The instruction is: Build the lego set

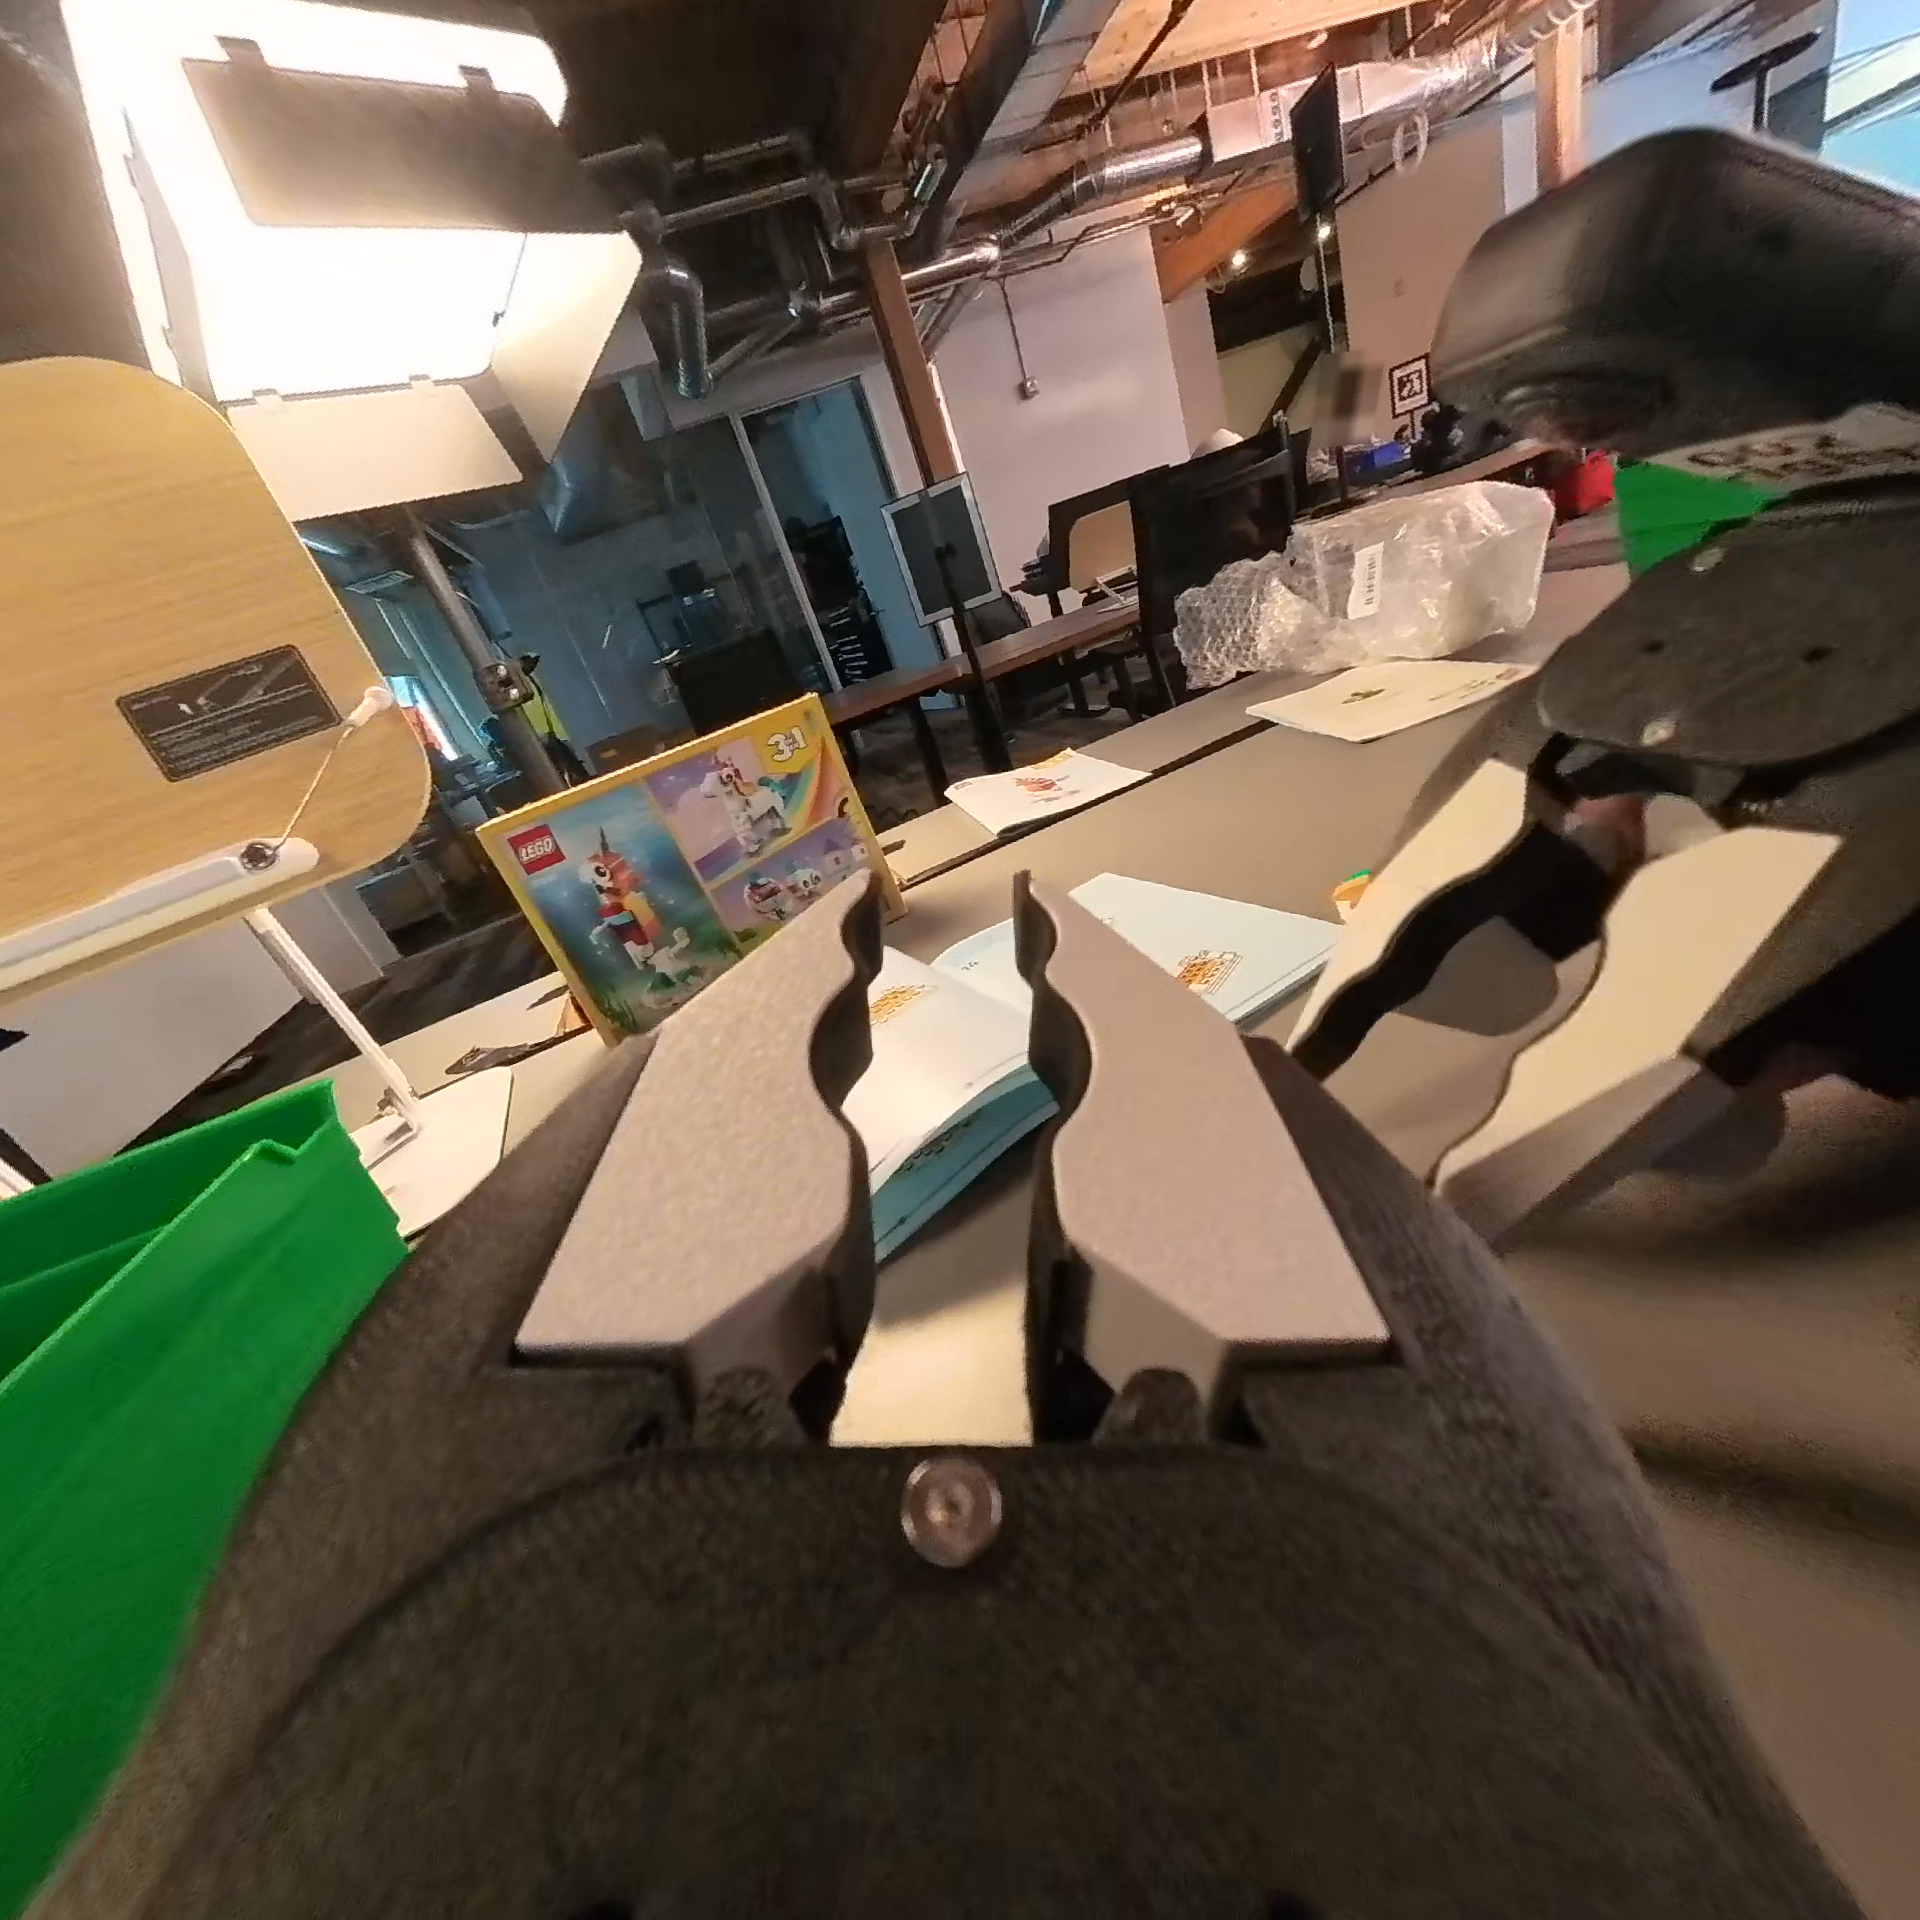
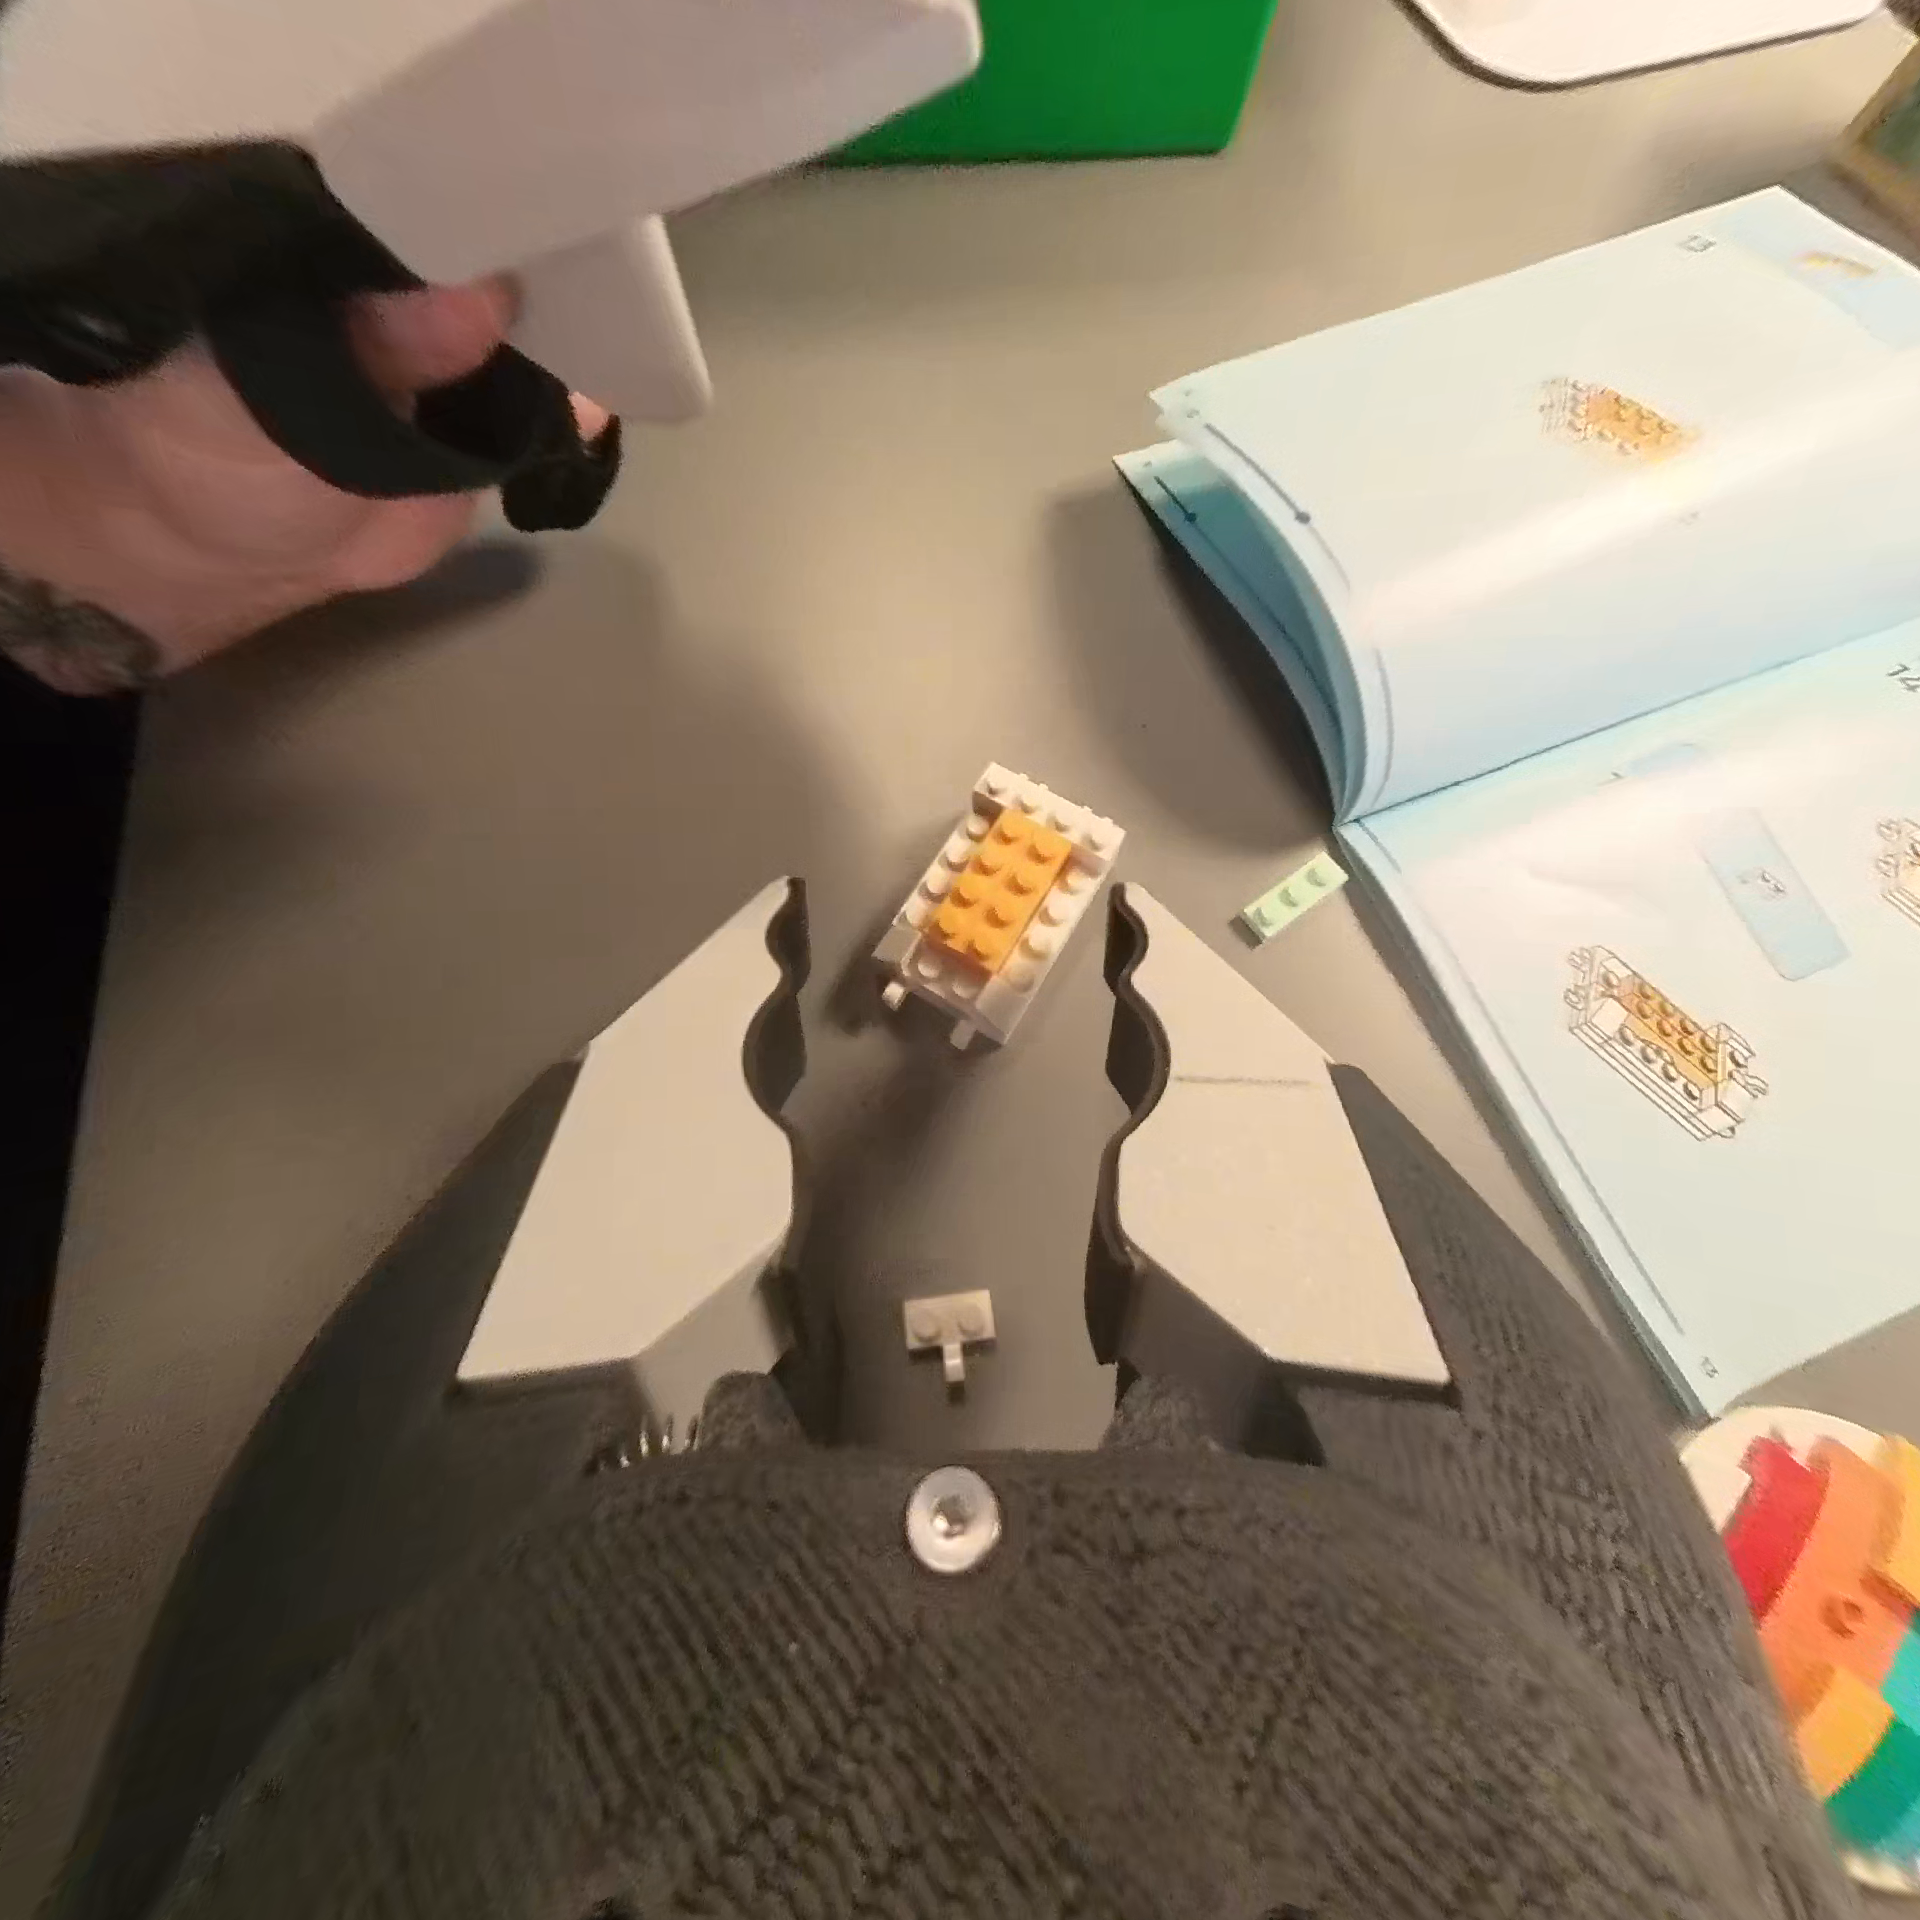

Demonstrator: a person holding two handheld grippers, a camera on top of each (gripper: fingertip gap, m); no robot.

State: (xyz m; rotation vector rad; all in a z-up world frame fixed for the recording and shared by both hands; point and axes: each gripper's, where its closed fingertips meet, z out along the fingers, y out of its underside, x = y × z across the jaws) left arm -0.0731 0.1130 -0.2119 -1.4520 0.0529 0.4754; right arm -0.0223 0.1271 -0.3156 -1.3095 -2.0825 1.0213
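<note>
One white brick assembly with an orange studded centre (image 2: 995, 906) lies mid-desk beyond the empty, wide-open right gripper (image 2: 958, 914), with one mint plate (image 2: 1291, 896), one grey plate (image 2: 948, 1332); left gripper (image 1: 943, 912) slightly parted, empty.

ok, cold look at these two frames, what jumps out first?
In the right wrist view, the small white-and-orange lego build sits on the grey table, just ahead of the open fingers of the right hand-held gripper. An open instruction booklet lies to its right. In the left wrist view, the colourful lego box stands upright beyond the left hand-held gripper, under a bright light panel at upper left.
</note>
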